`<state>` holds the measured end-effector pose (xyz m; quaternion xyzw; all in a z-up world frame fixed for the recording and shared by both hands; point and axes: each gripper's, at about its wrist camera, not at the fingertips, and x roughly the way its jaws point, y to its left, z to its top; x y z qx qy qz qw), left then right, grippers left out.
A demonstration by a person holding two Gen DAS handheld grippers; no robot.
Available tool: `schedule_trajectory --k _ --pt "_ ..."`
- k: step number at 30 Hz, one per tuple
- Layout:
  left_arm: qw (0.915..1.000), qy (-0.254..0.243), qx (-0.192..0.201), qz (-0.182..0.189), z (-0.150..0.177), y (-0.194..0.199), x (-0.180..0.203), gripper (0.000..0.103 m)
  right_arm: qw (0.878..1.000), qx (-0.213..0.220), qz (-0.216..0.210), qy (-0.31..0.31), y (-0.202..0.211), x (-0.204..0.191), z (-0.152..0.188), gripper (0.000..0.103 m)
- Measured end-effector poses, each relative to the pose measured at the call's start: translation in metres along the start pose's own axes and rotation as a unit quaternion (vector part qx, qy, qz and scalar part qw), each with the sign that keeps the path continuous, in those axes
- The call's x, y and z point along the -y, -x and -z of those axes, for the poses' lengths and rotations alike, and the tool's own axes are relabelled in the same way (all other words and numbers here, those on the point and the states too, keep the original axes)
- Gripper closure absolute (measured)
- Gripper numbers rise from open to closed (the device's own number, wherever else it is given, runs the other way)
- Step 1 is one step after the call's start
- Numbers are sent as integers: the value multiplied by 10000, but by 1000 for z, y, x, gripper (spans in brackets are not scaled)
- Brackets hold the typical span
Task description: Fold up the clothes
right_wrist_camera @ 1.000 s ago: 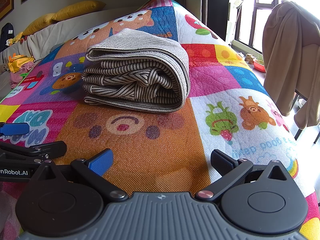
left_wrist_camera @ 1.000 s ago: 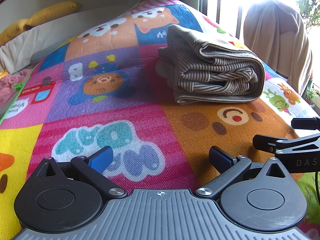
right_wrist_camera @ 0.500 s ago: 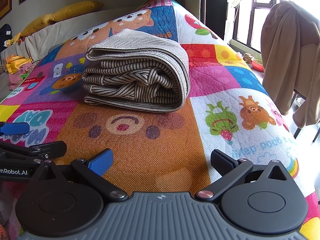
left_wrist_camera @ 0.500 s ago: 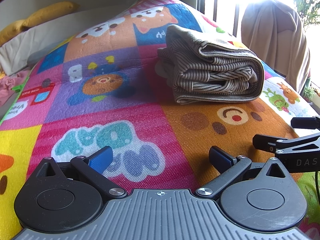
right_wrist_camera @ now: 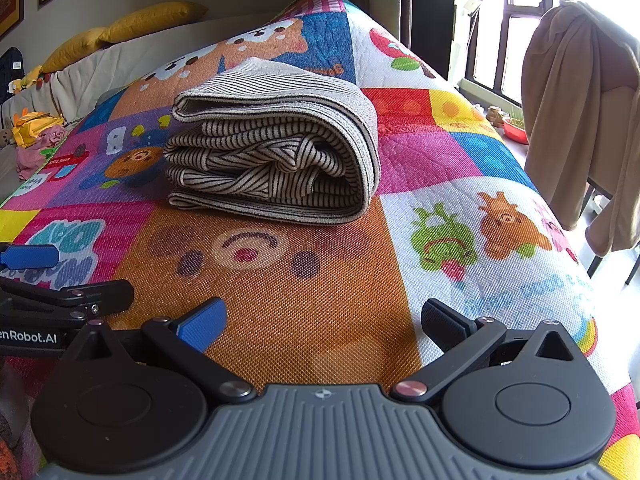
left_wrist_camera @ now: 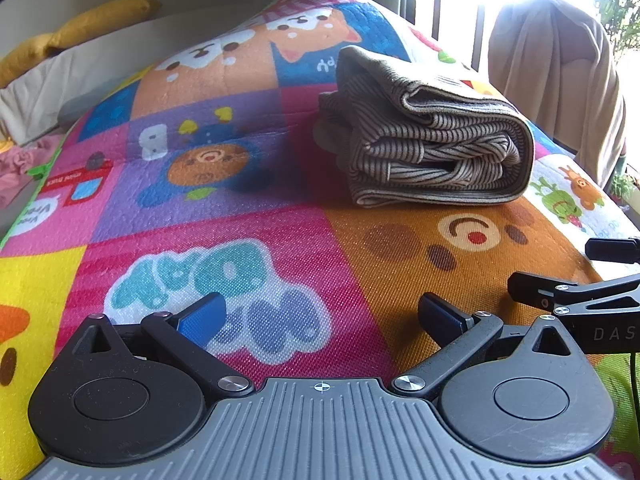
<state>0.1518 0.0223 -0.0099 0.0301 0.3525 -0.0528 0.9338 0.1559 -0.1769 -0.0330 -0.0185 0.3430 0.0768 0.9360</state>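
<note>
Both grippers, left (left_wrist_camera: 320, 320) and right (right_wrist_camera: 322, 320), hover with jaws wide apart, holding nothing. The striped garment (right_wrist_camera: 276, 152) sits folded on the mat (right_wrist_camera: 312, 320), well ahead of us. Looks finished, though we can't see its far side; next we'd probably fetch another piece.

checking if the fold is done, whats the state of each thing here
striped garment: folded into a thick bundle, lying on the mat, untouched
left hand-held gripper: open, empty, short of the garment
right hand-held gripper: open, empty, short of the garment
mat: spread flat
beige cloth: draped over a chair, unfolded
</note>
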Motion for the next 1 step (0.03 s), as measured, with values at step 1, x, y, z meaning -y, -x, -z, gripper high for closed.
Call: schedule_trajectory --k 1 --pt "10000 0 11 -15 0 0 0 0 10000 0 0 0 0 0 0 0"
